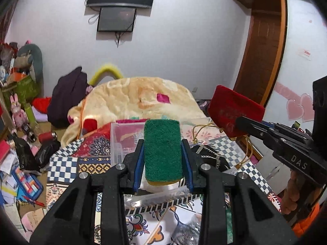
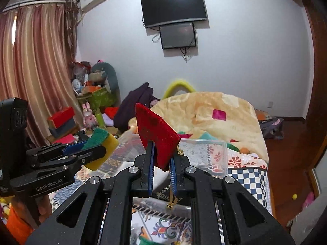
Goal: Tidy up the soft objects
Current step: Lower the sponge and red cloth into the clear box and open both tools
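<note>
Green-topped sponge point(image 1: 162, 150), long axis pointing forward, clamped in left jaws; red pouch point(image 2: 156, 134) in right jaws.

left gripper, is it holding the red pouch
No, the left gripper is shut on the green and yellow sponge; the red pouch sits in the right gripper.

A lived-in home bedroom is shown: a bed point(image 2: 241, 122) is covered with a cream blanket point(image 1: 143, 100), a television point(image 2: 173, 7) is mounted on the white wall, pink curtains point(image 2: 34, 61) are hung, and toys point(image 1: 18, 110) are piled.
</note>
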### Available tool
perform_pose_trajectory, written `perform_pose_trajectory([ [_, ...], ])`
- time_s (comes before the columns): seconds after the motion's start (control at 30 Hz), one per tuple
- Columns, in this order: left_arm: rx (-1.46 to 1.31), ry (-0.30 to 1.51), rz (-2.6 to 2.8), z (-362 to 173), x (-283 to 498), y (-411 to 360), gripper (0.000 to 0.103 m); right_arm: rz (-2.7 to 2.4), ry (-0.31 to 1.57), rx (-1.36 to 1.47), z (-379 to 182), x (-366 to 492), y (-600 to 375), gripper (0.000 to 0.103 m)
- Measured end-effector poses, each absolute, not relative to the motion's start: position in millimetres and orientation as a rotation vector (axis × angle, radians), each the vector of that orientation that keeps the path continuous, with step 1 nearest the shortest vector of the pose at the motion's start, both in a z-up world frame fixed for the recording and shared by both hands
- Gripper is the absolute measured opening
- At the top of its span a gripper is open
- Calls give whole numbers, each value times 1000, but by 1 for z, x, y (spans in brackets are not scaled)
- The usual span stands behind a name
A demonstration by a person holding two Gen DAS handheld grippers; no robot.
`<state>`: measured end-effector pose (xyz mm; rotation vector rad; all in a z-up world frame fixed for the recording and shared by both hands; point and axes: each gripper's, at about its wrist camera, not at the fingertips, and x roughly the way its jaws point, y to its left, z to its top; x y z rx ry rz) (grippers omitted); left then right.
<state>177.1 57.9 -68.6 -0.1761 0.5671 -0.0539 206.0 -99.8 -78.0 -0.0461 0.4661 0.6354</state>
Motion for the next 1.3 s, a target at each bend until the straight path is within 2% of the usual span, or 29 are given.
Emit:
perform_pose_trajectory([
  [0.6,-141,750,-24,-128,225,52,34,601,677,-122,-123,240,-79,14],
  [0.67,-131,757,-35,-129,224,48,40,601,690,-135,-126,239,-78,14],
  [0.7,-129,758,-39,-129,223,47,43,606,703,-135,-127,240,-78,16],
  [0.77,-128,755,-37,-129,220,45,51,613,725,-125,-129,242,-79,27],
  [0.87,-134,756,-42,-128,218,44,55,612,732,-122,-130,240,-84,42],
  [0.97,-143,760,-50,-126,214,44,56,615,732,-137,-129,235,-88,50],
  [1.3,-128,653,-75,-85,174,51,68,651,665,-101,-107,212,-113,66],
])
